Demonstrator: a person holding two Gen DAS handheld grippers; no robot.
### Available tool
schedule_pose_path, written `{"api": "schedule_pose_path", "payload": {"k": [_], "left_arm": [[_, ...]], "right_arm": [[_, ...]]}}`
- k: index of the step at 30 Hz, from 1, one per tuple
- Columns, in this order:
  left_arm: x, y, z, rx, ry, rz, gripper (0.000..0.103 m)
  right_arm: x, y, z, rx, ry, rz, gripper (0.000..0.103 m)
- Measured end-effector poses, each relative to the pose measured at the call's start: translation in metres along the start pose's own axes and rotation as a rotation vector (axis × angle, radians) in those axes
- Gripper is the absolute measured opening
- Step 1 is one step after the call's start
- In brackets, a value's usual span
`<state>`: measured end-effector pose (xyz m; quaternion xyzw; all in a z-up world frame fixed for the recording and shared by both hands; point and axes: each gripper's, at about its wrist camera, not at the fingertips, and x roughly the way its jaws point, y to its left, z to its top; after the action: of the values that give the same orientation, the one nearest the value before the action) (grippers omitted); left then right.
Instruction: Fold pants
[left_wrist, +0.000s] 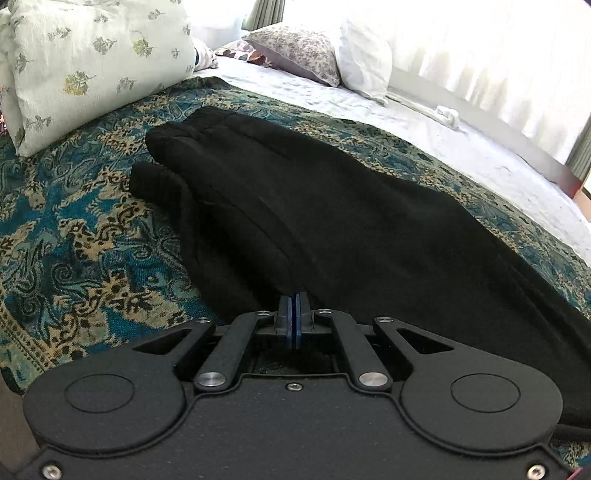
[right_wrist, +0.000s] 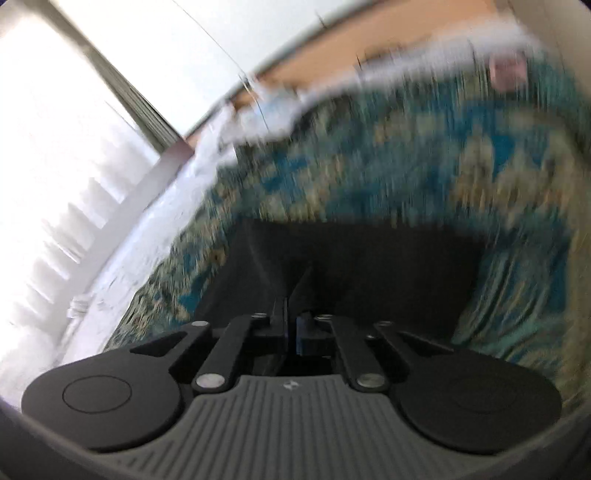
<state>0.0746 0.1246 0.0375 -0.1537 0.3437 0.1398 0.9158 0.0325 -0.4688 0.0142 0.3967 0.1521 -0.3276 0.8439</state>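
- Far left in the left wrist view, a pale pillow (left_wrist: 92, 70) with small leaf sprigs stands on the bed, well apart from the garment.
- A teal, blue and tan patterned bedspread (left_wrist: 74, 229) covers the near part of the bed; a white sheet (left_wrist: 424, 129) shows beyond it on the right.
- The black pants (left_wrist: 314, 206) lie lengthwise on the bedspread, legs stacked one on the other, cuffs at the far left, the cloth widening toward the near right.
- The left tool (left_wrist: 294, 314) sits at the near edge of the pants, its blue pads pressed together; I cannot tell whether cloth is caught between them.
- At the far centre a floral pillow (left_wrist: 299, 51) leans beside a white pillow (left_wrist: 365, 62).
- The right wrist view is heavily blurred: the right tool (right_wrist: 291, 314) is nearly pressed together, pinching a raised fold of the pants (right_wrist: 369, 266), with the bedspread (right_wrist: 406, 155) behind.
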Motion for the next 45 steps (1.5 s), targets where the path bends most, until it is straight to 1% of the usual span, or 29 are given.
{"api": "schedule_pose_path", "payload": {"k": [2,4,5,7,9,10,12,16,17,19,21,23,26,29,31,32,33,34,35,36,37,38,39,40,42,43,45], "left_arm": [[-0.001,0.001,0.000,0.002,0.000,-0.001,0.003],[0.000,0.002,-0.001,0.005,0.002,0.009,0.003],[0.001,0.002,-0.002,0.010,0.004,0.012,0.003],[0.002,0.001,-0.004,0.016,0.005,0.017,0.004],[0.002,-0.001,-0.003,0.025,0.003,0.022,0.004],[0.002,-0.001,-0.003,0.027,0.005,0.023,0.004],[0.002,0.000,-0.002,0.024,0.009,0.020,0.004],[-0.004,0.001,-0.002,0.030,0.004,-0.002,0.006],[-0.005,0.000,-0.004,0.040,0.007,-0.006,0.006],[-0.006,-0.003,-0.007,0.066,0.009,-0.001,0.007],[-0.006,-0.006,-0.010,0.094,0.000,0.003,0.007],[-0.006,-0.007,-0.011,0.100,0.000,-0.006,0.008],[-0.003,-0.007,-0.014,0.119,0.003,-0.013,0.009],[-0.002,-0.007,-0.016,0.146,-0.001,-0.021,0.011],[-0.003,-0.007,-0.017,0.163,-0.006,-0.027,0.011],[-0.004,-0.007,-0.018,0.170,-0.007,-0.031,0.011],[-0.004,-0.006,-0.018,0.175,-0.008,-0.037,0.011],[-0.005,-0.005,-0.018,0.177,-0.007,-0.046,0.011],[-0.007,-0.003,-0.017,0.177,-0.005,-0.059,0.014],[-0.008,-0.002,-0.016,0.173,-0.002,-0.074,0.021],[-0.010,0.001,-0.015,0.166,0.001,-0.098,0.024],[-0.013,0.004,-0.014,0.160,0.001,-0.118,0.031],[-0.017,0.008,-0.012,0.154,-0.006,-0.135,0.037],[-0.022,0.012,-0.010,0.150,-0.020,-0.148,0.040],[-0.029,0.021,-0.004,0.133,-0.055,-0.149,0.047],[-0.032,0.030,0.001,0.111,-0.081,-0.146,0.048],[-0.032,0.048,0.012,0.050,-0.115,-0.128,0.055]], "right_arm": [[-0.018,0.006,-0.001,-0.099,-0.096,-0.049,0.005],[-0.027,0.002,-0.005,-0.161,-0.152,-0.127,0.004],[-0.025,-0.001,-0.006,-0.187,-0.146,-0.157,0.004],[-0.021,-0.013,-0.008,-0.179,-0.098,-0.194,0.005],[-0.020,-0.026,-0.008,-0.130,-0.063,-0.183,0.004],[-0.022,-0.030,-0.008,-0.112,-0.061,-0.170,0.004],[-0.021,-0.029,-0.006,-0.114,-0.063,-0.173,0.005],[-0.025,-0.017,-0.008,-0.199,-0.131,-0.224,0.005],[-0.020,-0.017,-0.007,-0.218,-0.131,-0.244,0.005],[-0.014,-0.020,-0.006,-0.206,-0.106,-0.265,0.004],[-0.020,-0.019,-0.007,-0.215,-0.129,-0.281,0.005],[-0.023,-0.017,-0.009,-0.245,-0.153,-0.308,0.005],[-0.017,-0.019,-0.010,-0.266,-0.134,-0.327,0.004],[-0.008,-0.011,-0.015,-0.377,-0.120,-0.373,0.005],[-0.005,-0.004,-0.017,-0.419,-0.113,-0.398,0.005],[-0.005,-0.001,-0.016,-0.435,-0.108,-0.403,0.011],[-0.007,0.001,-0.015,-0.441,-0.112,-0.400,0.030],[-0.010,0.002,-0.015,-0.442,-0.118,-0.390,0.034],[-0.015,0.003,-0.014,-0.442,-0.129,-0.381,0.045],[-0.020,0.004,-0.014,-0.442,-0.144,-0.378,0.060],[-0.027,0.006,-0.015,-0.443,-0.165,-0.375,0.064],[-0.033,0.008,-0.016,-0.445,-0.179,-0.368,0.066],[-0.039,0.012,-0.017,-0.449,-0.188,-0.360,0.067],[-0.044,0.016,-0.019,-0.457,-0.195,-0.353,0.067],[-0.057,0.028,-0.023,-0.472,-0.215,-0.317,0.069],[-0.063,0.035,-0.025,-0.478,-0.221,-0.289,0.070],[-0.075,0.052,-0.033,-0.497,-0.227,-0.225,0.073]]}}
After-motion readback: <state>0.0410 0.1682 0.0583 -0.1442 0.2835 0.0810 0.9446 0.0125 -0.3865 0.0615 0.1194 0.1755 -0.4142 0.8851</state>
